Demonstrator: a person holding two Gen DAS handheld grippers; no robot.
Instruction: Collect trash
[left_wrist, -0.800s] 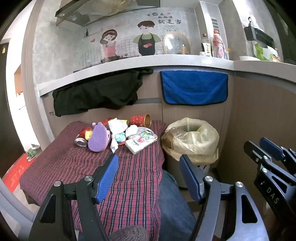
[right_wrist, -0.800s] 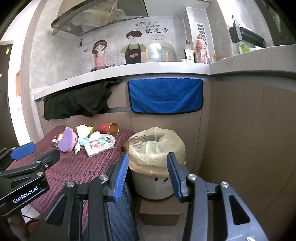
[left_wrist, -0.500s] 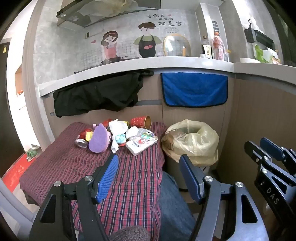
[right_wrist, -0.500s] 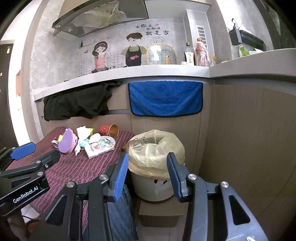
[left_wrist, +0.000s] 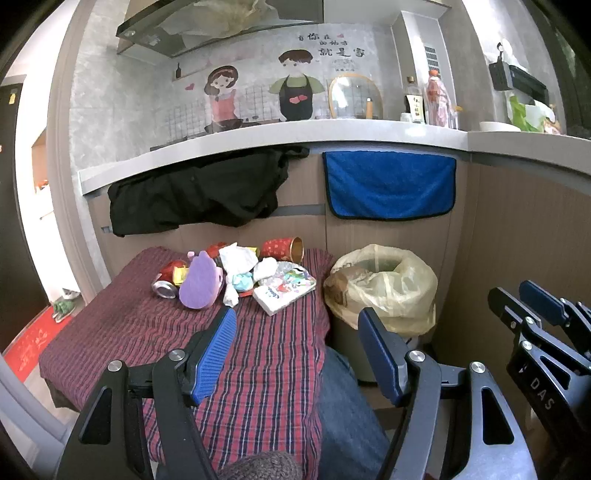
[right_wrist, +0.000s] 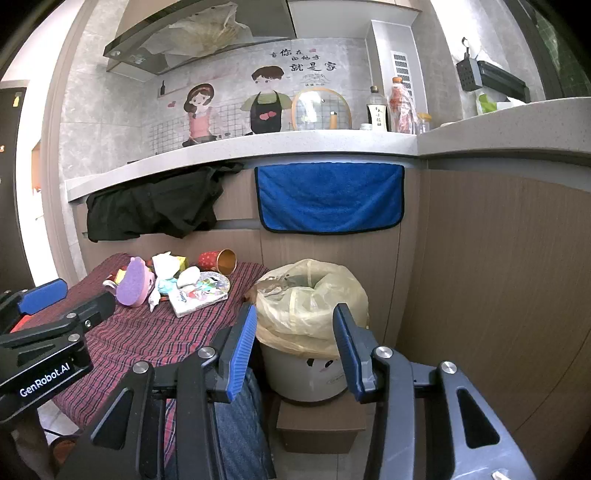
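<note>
A heap of trash lies at the far end of a low table with a red plaid cloth (left_wrist: 258, 354): a purple sponge-like piece (left_wrist: 199, 282), a crushed can (left_wrist: 166, 286), crumpled white tissue (left_wrist: 236, 258), a red paper cup (left_wrist: 282, 249) on its side and a printed tissue pack (left_wrist: 284, 290). Right of the table stands a bin lined with a yellowish bag (left_wrist: 384, 284). My left gripper (left_wrist: 297, 354) is open and empty, well short of the heap. My right gripper (right_wrist: 293, 347) is open too, held in front of the bin (right_wrist: 314, 306), holding nothing.
A wooden counter front behind the table carries a black garment (left_wrist: 195, 195) and a blue towel (left_wrist: 388, 184). Bottles and a bowl stand on the counter top. The bin rests on a small brown box (right_wrist: 317, 428). A person's denim-clad knee (left_wrist: 343, 417) lies between table and bin.
Both views have shifted only slightly; the scene sits a touch lower in the frame. Both grippers stay open, and the trash has not moved.
</note>
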